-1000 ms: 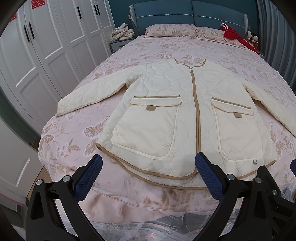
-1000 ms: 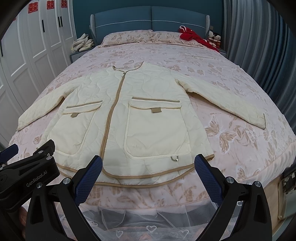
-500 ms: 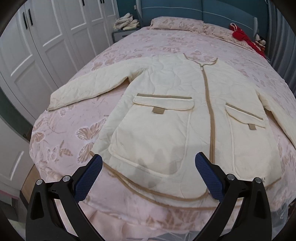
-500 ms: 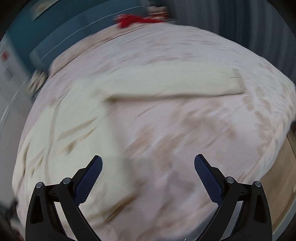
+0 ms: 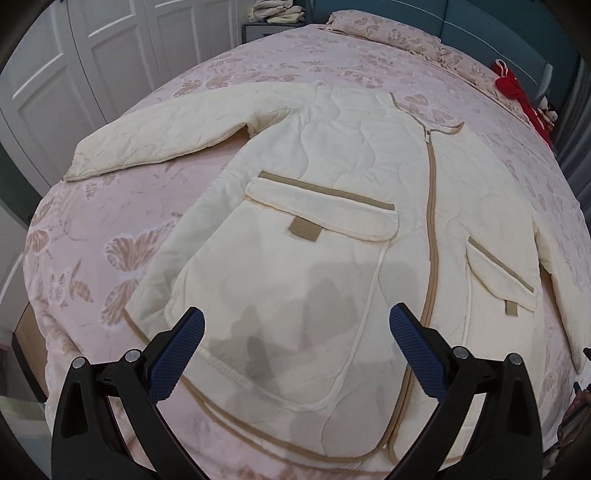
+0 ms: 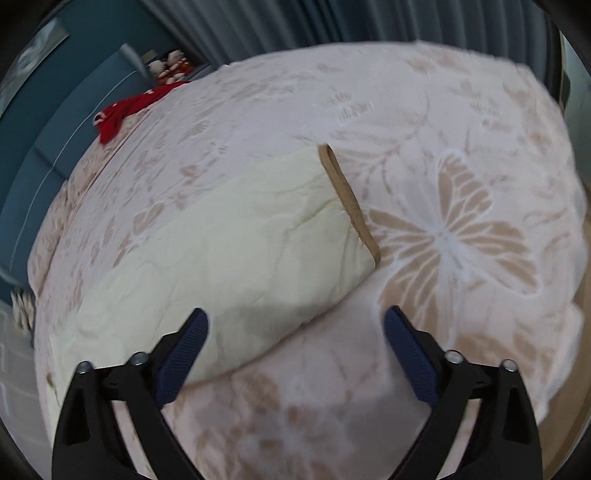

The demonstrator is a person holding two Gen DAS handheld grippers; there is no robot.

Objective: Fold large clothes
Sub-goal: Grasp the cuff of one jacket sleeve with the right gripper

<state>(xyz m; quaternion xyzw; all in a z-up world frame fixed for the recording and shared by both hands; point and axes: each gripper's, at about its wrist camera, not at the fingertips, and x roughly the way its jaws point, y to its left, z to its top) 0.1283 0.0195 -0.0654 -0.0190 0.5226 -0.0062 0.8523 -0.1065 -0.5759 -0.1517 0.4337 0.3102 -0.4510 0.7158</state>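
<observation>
A cream quilted jacket (image 5: 332,192) with tan trim lies front up and zipped on the pink bed, both sleeves spread out. My left gripper (image 5: 295,328) hovers open above its lower left pocket (image 5: 288,295), casting a shadow there, with nothing between the fingers. In the right wrist view the jacket's sleeve (image 6: 229,258) ends in a tan cuff (image 6: 351,203). My right gripper (image 6: 295,328) hangs just above the sleeve end; its jaws are closing but still wide, and nothing is pinched.
The bed cover (image 5: 110,221) has a butterfly pattern (image 6: 454,236). White wardrobe doors (image 5: 92,48) stand left of the bed. Pillows (image 5: 388,33), a red garment (image 5: 513,85) (image 6: 125,110) and soft toys (image 6: 170,62) lie near the blue headboard. Grey curtains (image 6: 295,26) hang beside the bed.
My left gripper slid left and lower over the jacket's left pocket. My right gripper swung far right, rolled, and came down over the sleeve cuff.
</observation>
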